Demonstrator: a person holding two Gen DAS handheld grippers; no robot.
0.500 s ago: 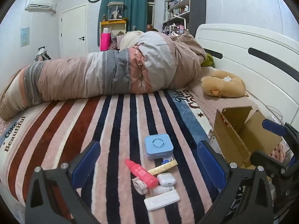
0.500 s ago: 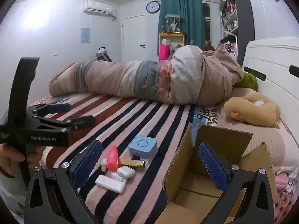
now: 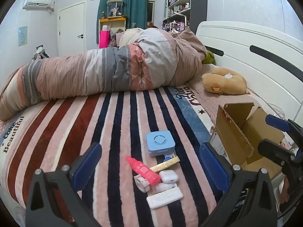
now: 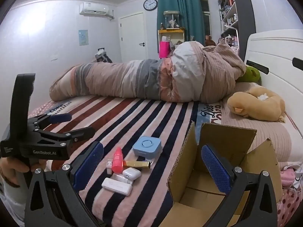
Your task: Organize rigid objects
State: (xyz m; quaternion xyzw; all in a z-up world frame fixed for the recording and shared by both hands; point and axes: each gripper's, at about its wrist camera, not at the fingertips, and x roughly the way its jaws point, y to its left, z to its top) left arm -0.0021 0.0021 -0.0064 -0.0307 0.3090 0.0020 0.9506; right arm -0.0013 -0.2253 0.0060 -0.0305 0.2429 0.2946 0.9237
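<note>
Nothing has been lifted yet, so the step in hand looks like choosing a first piece from the small heap on the striped blanket (image 3: 117, 124) and carrying it right to the cardboard box (image 4: 223, 162). On the left, the left gripper (image 3: 149, 167) hangs over the heap with its jaws spread wide, grasping nothing and touching nothing. Below it, from the left: a pink bottle (image 3: 144, 168) lying on its side, a white clip (image 3: 141, 183) against its near end, a gold bar (image 3: 164, 164) slanting under it, the blue square device (image 3: 160, 142) at the far end, a white earbud case (image 3: 168, 176) and a flat white case (image 3: 164, 197) nearest. I would take an outlying piece first, the blue device or the flat case, since the middle ones overlap and could drag each other. To the right, the right gripper (image 4: 151, 168) is likewise released and empty, poised across the box's left wall, its flaps standing open.
</note>
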